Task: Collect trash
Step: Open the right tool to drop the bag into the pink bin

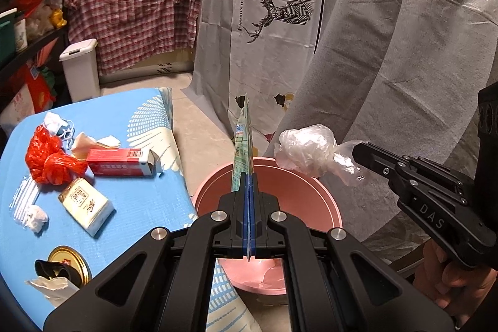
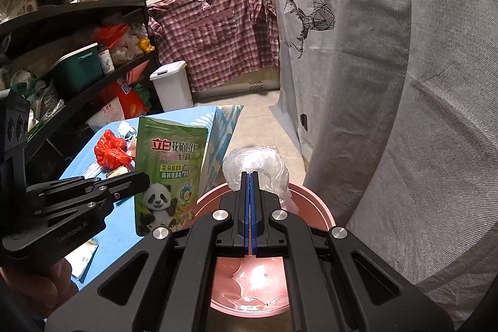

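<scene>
The left gripper (image 1: 248, 176) has its jaws pinched flat on the lower edge of a green pouch (image 2: 169, 173), which stands edge-on above the near-left rim of the pink basin (image 1: 323, 192). The right gripper (image 2: 250, 176) is likewise clamped tight, on a crumpled clear bag (image 1: 303, 153) hanging over the basin's far rim.

Both items look light and limp. The pouch seems empty and slick, stiff enough to stand from its seam, so an edge grip suits it. The bag is soft film that will cling and spring back; it is best taken by a bunched fold.

More trash lies on the blue cloth (image 1: 133, 114) left of the basin: a red bag (image 1: 46, 161), a red box (image 1: 121, 162), a tissue pack (image 1: 85, 204), paper wads and a jar lid (image 1: 67, 259).

Both grippers' frames hide much of the basin floor; pale patches there may be scraps or glare. How much film sits between the right jaws cannot be made out.
</scene>
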`<act>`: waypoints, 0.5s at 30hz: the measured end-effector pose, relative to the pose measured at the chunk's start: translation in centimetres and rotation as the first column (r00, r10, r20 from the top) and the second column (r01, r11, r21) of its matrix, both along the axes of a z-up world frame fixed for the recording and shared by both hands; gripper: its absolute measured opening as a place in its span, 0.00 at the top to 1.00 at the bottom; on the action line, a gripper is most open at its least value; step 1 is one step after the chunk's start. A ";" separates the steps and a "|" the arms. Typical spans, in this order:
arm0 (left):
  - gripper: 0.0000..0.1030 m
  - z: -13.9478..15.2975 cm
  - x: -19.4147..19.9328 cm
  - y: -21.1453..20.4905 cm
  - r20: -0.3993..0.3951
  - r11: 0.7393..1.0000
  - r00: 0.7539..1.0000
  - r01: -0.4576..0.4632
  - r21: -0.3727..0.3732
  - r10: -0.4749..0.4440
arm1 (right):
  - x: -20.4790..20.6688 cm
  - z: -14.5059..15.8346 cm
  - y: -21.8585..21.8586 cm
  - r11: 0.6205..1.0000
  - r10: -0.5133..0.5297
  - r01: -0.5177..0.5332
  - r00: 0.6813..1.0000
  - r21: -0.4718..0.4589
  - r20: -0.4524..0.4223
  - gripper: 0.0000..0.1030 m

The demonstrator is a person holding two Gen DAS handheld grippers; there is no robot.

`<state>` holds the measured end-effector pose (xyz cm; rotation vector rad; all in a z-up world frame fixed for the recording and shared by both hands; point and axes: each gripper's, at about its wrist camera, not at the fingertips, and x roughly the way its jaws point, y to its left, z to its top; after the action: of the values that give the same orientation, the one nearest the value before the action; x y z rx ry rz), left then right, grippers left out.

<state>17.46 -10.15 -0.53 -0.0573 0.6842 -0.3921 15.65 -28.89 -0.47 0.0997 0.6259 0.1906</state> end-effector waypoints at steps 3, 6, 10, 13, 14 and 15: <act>1.00 0.0 0.1 0.0 -0.001 1.000 1.000 -0.001 0.001 0.001 | 0.0 0.0 0.0 1.000 0.000 0.000 1.000 0.001 0.000 0.99; 1.00 0.0 0.1 0.0 -0.001 1.000 1.000 -0.003 0.000 0.003 | 0.0 0.0 0.0 1.000 0.000 0.000 1.000 -0.001 0.000 0.99; 1.00 0.1 0.1 -0.1 0.001 1.000 1.000 0.004 -0.002 -0.004 | 0.1 -0.1 0.0 1.000 -0.002 0.002 1.000 0.000 -0.003 0.98; 0.99 0.1 0.0 0.0 0.008 1.000 1.000 0.004 0.001 -0.004 | 0.3 -0.3 -0.1 1.000 -0.011 0.011 1.000 -0.002 -0.014 0.95; 0.99 0.1 -0.1 0.1 0.009 1.000 1.000 0.005 0.000 -0.005 | 0.3 -0.3 -0.1 1.000 -0.015 0.015 1.000 -0.003 -0.017 0.92; 0.99 0.1 -0.1 0.1 0.009 1.000 1.000 0.003 0.001 -0.003 | 0.3 -0.4 -0.2 1.000 -0.019 0.019 1.000 -0.004 -0.018 0.77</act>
<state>17.41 -10.06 -0.43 -0.0535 0.6760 -0.3949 15.99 -29.04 -0.82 0.1038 0.6435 0.1707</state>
